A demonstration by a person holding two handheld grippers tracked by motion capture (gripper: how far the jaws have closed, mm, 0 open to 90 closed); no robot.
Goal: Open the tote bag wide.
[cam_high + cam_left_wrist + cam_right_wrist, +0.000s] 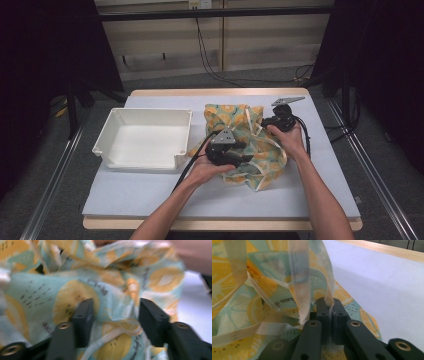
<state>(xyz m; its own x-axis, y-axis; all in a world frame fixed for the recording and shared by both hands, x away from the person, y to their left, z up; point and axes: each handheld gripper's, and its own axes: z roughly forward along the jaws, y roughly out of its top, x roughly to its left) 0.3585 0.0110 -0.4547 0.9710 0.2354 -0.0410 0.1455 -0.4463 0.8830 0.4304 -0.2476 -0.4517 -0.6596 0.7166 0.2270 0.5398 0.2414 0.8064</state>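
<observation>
We see pale mint cloth (250,142) printed with yellow-orange citrus slices and small dark dashes, edged in cream tape, between the black jaws of our left gripper (115,315). Left of it sits a white bin (145,137) on a lavender-grey table cover (320,170).

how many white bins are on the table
1: the white bin sits on the left part of the table, apart from the lemon-print cloth bag to its right. Nothing suggests another, though the bag could hide something small behind it.
</observation>
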